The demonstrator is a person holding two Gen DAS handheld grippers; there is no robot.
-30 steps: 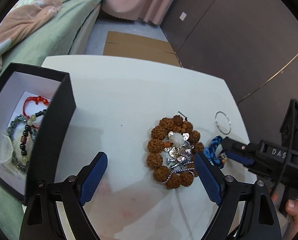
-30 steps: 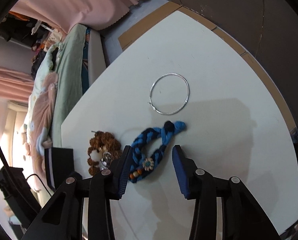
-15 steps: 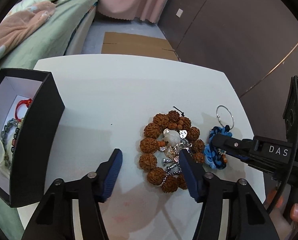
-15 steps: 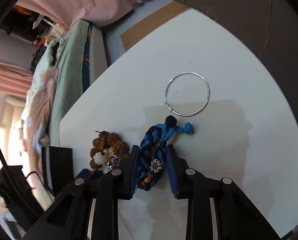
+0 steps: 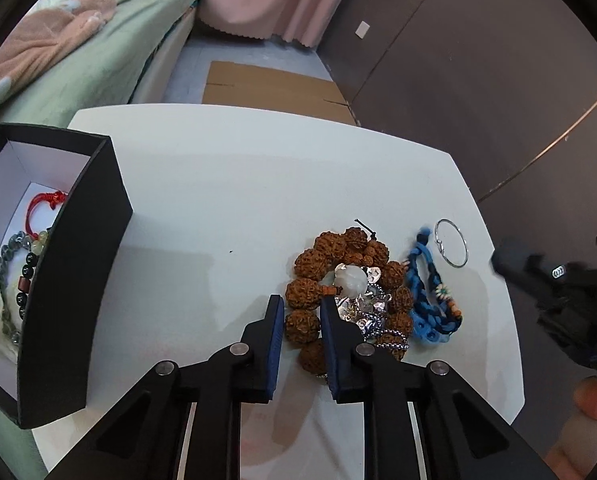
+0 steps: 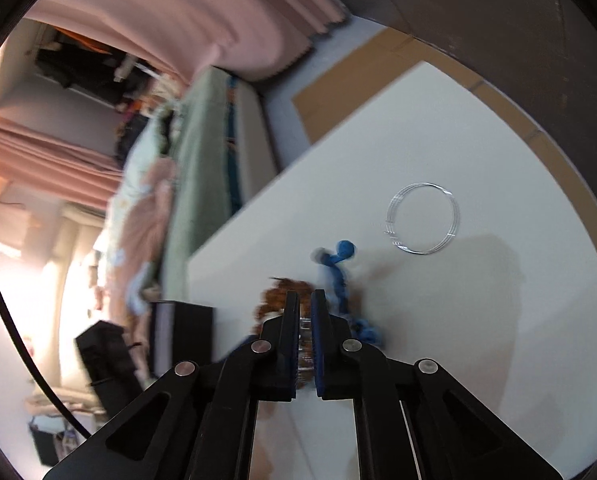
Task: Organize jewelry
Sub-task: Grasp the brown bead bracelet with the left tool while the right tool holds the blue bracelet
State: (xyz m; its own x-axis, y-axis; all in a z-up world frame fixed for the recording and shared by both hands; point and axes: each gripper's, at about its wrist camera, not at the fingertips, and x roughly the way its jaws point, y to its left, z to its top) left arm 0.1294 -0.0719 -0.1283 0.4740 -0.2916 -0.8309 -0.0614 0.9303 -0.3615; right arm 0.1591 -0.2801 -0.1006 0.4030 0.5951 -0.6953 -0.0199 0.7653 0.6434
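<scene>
Two bracelets matter most in the left wrist view. The brown seed-bead bracelet [image 5: 318, 256] is a ring of knobbly round beads lying on the white table [image 5: 238, 184]. A white bead [image 5: 352, 280] and a tangle of silver chain [image 5: 364, 314] sit inside the ring. Touching its right side is the blue braided bracelet [image 5: 428, 304], which carries a small flower charm, and its far end is blurred. Just beyond that lies a thin silver hoop [image 5: 452, 244]. At the left stands a black box [image 5: 74, 280] with a white lining, holding a red cord bracelet [image 5: 44, 202] and strands of dark and green beads [image 5: 20, 276].

Your right gripper [image 5: 502, 260] shows as a blur at the right edge, apart from the blue braid. It bears a small white mark that is too smeared to read.

Your left gripper [image 5: 301, 312] has just been closing its jaws, and they now pinch a near bead of the brown seed-bead bracelet between the blue pads.

In the right wrist view everything is motion-blurred. The right gripper's [image 6: 305, 312] fingers are pressed almost together, with only a sliver of a gap and nothing gripped between them. The blue braid lies just to the right of them, the brown beads are behind them, and the hoop sits well off to the right.
</scene>
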